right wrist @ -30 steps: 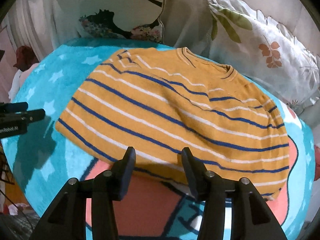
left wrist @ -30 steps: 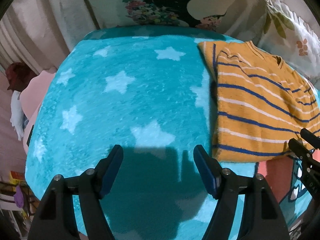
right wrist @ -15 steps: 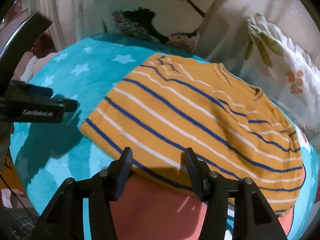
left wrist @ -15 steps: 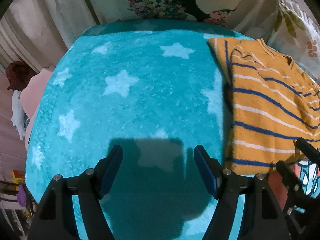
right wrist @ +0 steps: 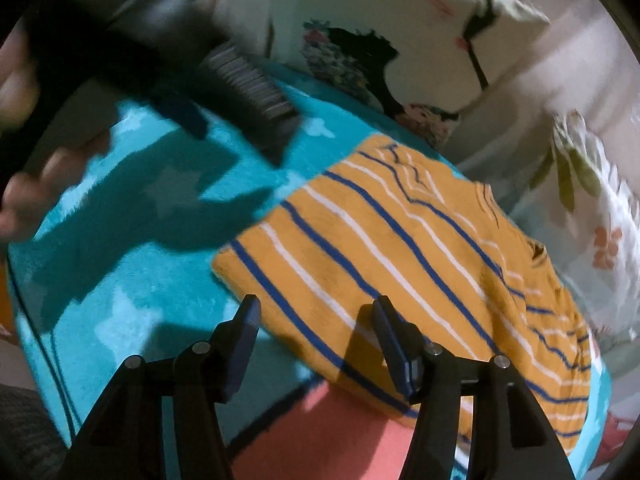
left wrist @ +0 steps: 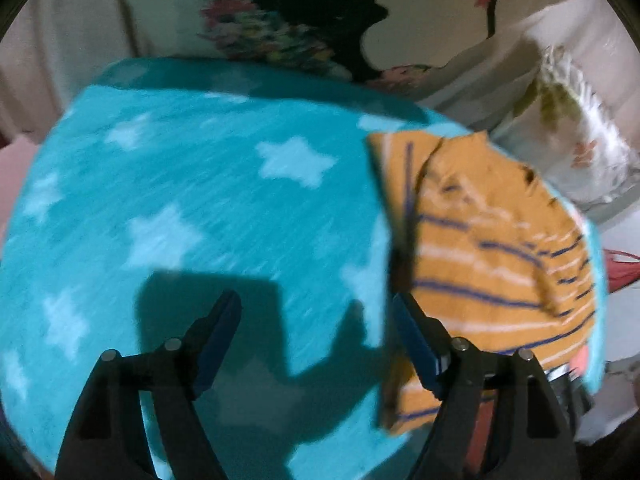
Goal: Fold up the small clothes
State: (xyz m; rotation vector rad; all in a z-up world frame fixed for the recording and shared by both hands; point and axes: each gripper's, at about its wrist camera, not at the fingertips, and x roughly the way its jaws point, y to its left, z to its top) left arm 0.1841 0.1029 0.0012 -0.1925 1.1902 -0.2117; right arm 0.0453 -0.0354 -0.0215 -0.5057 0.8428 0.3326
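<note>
An orange shirt with blue and white stripes lies flat on the right half of a teal star blanket. My right gripper hovers over the shirt's near hem, jaws opening, pads not pressing the cloth. My left gripper is above bare blanket, jaws opening with only blanket between them. Its right finger stands at the left edge of the shirt. The picture is blurred by motion. The left tool's dark body crosses the upper left of the right wrist view, held by a person's hand.
Printed pillows stand along the far side: a floral one and a leaf-print one. A coral picture patch of the blanket lies just before the shirt's hem. The blanket's edge drops off at the left.
The left gripper has moved toward the shirt, whose edge now meets its right finger. The right gripper has rolled and shifted, and the left tool and hand now fill its upper left. Both jaws stand wider.
</note>
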